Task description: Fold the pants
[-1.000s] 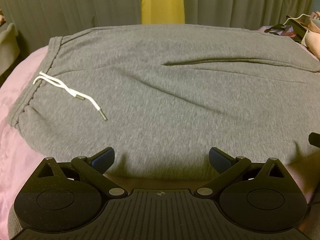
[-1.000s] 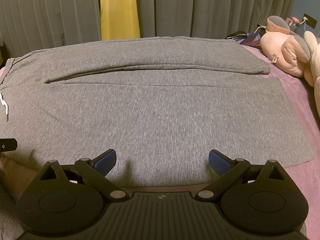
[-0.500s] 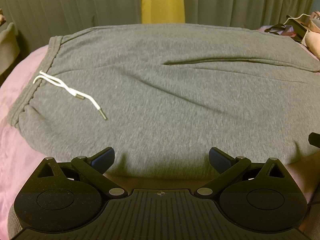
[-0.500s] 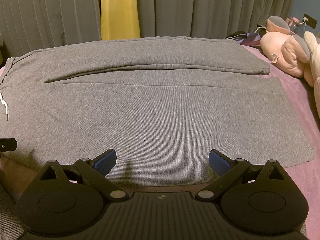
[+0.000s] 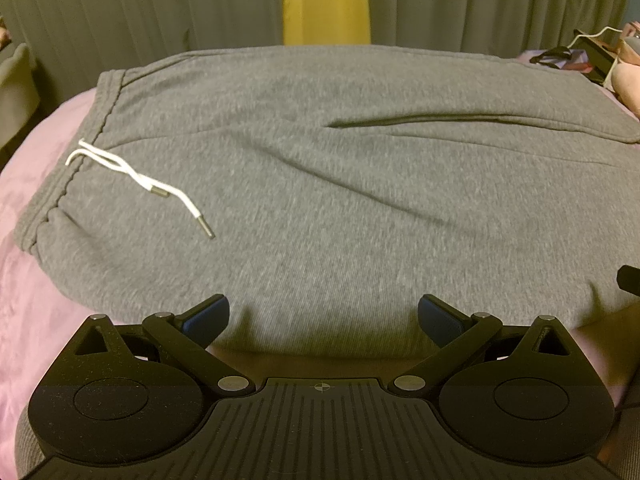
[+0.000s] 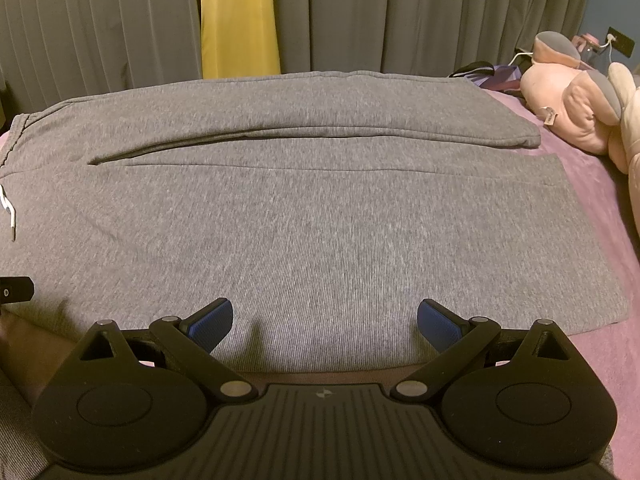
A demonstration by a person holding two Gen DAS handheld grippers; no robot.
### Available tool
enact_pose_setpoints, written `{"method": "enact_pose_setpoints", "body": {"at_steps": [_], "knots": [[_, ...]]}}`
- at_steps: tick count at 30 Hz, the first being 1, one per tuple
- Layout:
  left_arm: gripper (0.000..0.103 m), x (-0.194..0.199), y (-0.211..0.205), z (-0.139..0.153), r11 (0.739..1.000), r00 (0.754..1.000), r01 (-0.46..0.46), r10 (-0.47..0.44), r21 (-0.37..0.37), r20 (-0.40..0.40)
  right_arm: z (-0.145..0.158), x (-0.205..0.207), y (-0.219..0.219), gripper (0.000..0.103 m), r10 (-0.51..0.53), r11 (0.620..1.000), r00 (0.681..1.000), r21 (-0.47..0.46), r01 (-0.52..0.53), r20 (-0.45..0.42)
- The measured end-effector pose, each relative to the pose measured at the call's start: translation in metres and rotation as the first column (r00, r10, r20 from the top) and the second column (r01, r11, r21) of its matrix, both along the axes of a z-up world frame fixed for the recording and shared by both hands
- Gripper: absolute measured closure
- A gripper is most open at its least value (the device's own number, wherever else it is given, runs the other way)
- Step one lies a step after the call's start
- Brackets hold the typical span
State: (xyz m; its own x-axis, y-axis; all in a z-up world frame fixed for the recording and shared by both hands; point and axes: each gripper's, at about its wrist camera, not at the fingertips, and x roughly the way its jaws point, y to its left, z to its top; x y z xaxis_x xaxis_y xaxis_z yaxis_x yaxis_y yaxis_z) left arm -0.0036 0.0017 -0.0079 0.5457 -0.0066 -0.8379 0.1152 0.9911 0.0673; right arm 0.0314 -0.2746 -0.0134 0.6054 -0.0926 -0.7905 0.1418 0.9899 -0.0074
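Left gripper (image 5: 323, 316): jaws wide apart, nothing between them, blue pads (image 5: 208, 316) over the near hem of the pants (image 5: 340, 200); contact with the cloth can't be told. Right gripper (image 6: 325, 319): jaws apart too, empty, pads (image 6: 438, 322) over the near edge of the near leg. Pants are grey, spread flat on the bed (image 5: 24, 280), pink sheet under them. Waistband (image 5: 64, 196) at the left end, with a white drawstring (image 5: 140, 180) lying loose on the cloth, metal tips visible. Legs run to the right, side by side: the far leg (image 6: 320, 120) ends in a cuff short of the near leg's hem (image 6: 588, 240). A dark slit between the legs starts near the crotch (image 6: 92, 160) and runs right. A few shallow wrinkles cross the seat area in the left view. Edge of the other gripper body shows at the margin of each view. Far side: grey curtains (image 6: 400, 16) with a yellow strip (image 6: 238, 16) between them. Far right: pink plush toy (image 6: 572, 112) on the bed, just beyond the far cuff, dark bag and a white cable (image 6: 520, 56) behind it.
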Motion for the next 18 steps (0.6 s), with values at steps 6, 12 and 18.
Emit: {"method": "enact_pose_setpoints", "body": {"at_steps": [6, 12, 18], "knots": [[0.0, -0.0014, -0.0002, -0.0005, 1.0, 1.0, -0.001, 0.001, 0.001, -0.003, 0.0014, -0.0006, -0.0004, 0.004, 0.0, 1.0, 1.0, 0.0, 0.0, -0.001], [0.0, -0.0008, -0.0001, -0.0001, 1.0, 1.0, -0.002, 0.002, 0.0, -0.006, 0.0037, -0.0014, -0.0001, 0.004, 0.0, 1.0, 1.0, 0.0, 0.0, -0.001], [0.0, -0.0012, 0.0004, 0.0003, 1.0, 1.0, -0.003, 0.003, 0.0, -0.01, 0.0005, 0.0003, -0.0007, 0.004, -0.001, 1.0, 1.0, 0.0, 0.001, -0.001]]}}
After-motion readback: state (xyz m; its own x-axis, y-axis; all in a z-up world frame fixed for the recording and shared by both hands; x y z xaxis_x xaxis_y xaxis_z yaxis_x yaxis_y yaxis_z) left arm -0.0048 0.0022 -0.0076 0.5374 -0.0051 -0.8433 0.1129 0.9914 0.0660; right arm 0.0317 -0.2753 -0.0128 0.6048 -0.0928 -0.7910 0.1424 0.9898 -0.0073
